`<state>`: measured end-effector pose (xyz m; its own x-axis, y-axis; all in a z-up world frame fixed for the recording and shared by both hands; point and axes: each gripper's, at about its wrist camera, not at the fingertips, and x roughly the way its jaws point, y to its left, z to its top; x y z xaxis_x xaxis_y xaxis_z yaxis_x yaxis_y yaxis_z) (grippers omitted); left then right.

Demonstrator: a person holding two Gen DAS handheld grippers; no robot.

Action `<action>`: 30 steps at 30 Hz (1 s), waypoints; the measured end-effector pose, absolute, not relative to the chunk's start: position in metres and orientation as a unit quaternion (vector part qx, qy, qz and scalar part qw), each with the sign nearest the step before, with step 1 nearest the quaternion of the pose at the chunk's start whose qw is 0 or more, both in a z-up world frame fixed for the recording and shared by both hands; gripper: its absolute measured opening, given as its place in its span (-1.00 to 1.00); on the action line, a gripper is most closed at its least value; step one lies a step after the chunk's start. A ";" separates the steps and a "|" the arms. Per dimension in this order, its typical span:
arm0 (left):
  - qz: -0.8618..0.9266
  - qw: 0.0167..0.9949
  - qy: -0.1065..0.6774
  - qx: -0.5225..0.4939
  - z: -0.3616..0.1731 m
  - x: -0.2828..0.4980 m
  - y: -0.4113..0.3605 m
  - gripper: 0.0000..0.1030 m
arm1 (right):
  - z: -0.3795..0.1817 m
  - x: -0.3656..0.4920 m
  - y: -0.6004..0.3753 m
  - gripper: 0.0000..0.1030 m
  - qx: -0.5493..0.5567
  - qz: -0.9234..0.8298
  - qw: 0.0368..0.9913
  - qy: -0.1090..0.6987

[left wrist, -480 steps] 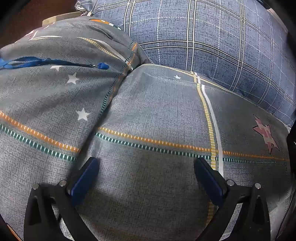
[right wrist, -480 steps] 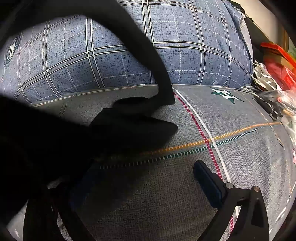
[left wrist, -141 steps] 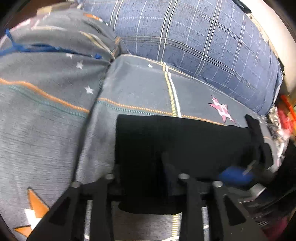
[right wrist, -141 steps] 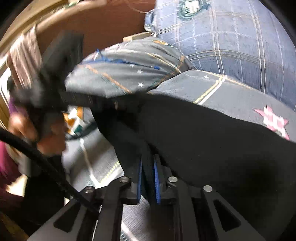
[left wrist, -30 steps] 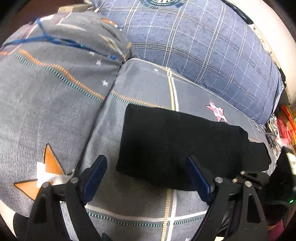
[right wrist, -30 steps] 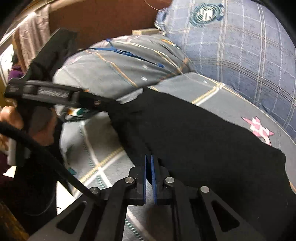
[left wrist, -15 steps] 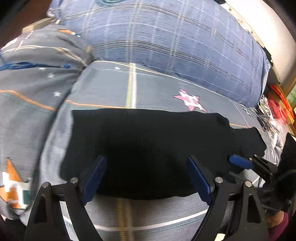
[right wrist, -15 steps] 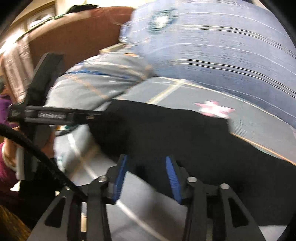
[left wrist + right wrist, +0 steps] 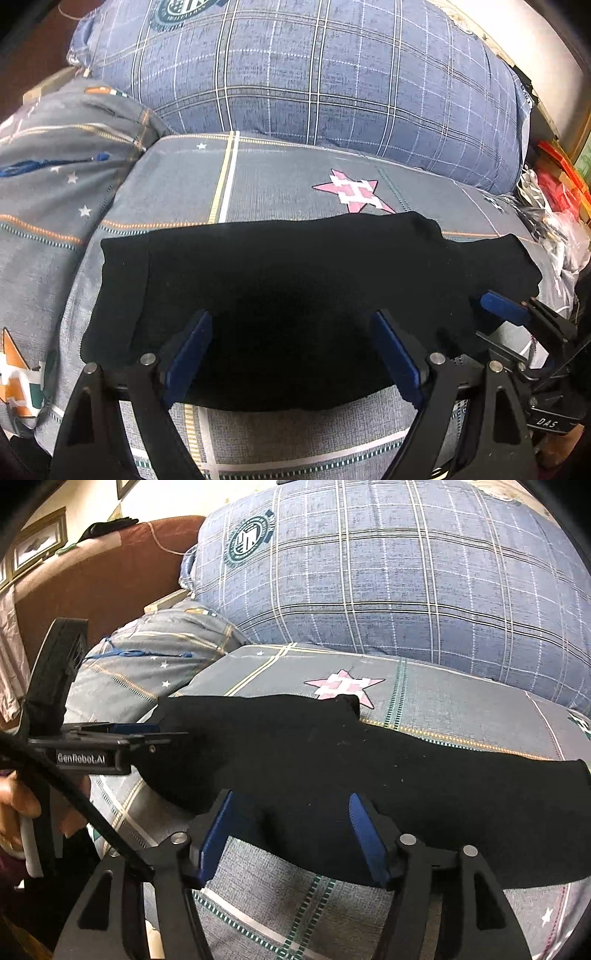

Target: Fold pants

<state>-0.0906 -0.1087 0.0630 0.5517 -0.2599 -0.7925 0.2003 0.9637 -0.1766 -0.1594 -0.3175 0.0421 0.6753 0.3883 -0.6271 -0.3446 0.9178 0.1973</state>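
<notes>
- Two views cover the scene; the left wrist view comes first.
- Left gripper (image 9: 291, 354): jaws spread wide, holding nothing, blue pads (image 9: 188, 350) poised over the near edge of the black pants (image 9: 288, 288).
- Black pants: folded into a long flat band lying crosswise on the grey patterned sofa seat cushion (image 9: 280, 181), just in front of the pink star print (image 9: 351, 190).
- Blue plaid pillow (image 9: 314, 74): stands behind the seat cushion.
- Right gripper (image 9: 509, 314): enters at the right end of the pants; from this angle its opening cannot be judged.
- Red packaging (image 9: 557, 184): sits at the far right, blurred.
- Right wrist view follows.
- Right gripper (image 9: 291, 834): jaws parted, nothing between them, pads on either side of the near hem of the black pants (image 9: 332, 757).
- Left gripper (image 9: 147, 734): seen side-on at the left end of the pants, possibly touching the cloth; a hand (image 9: 18, 812) holds its handle.
- Blue plaid pillow (image 9: 388, 572): carries a round crest and leans against the brown sofa back (image 9: 103, 572).
- Grey cushion (image 9: 461, 709): bears the pants.
</notes>
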 end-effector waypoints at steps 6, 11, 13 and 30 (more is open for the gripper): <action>-0.127 0.885 0.447 -0.020 0.066 -0.096 -0.114 0.68 | 0.043 -0.162 -0.317 0.55 0.037 0.193 0.919 0.342; -0.119 0.888 0.443 -0.031 0.067 -0.099 -0.116 0.68 | 0.043 -0.164 -0.317 0.59 0.034 0.180 0.921 0.345; -0.119 0.888 0.443 -0.030 0.067 -0.099 -0.118 0.68 | 0.044 -0.167 -0.320 0.62 0.038 0.172 0.923 0.341; -0.116 0.887 0.446 -0.021 0.061 -0.106 -0.128 0.68 | 0.042 -0.171 -0.333 0.70 0.062 0.165 0.924 0.340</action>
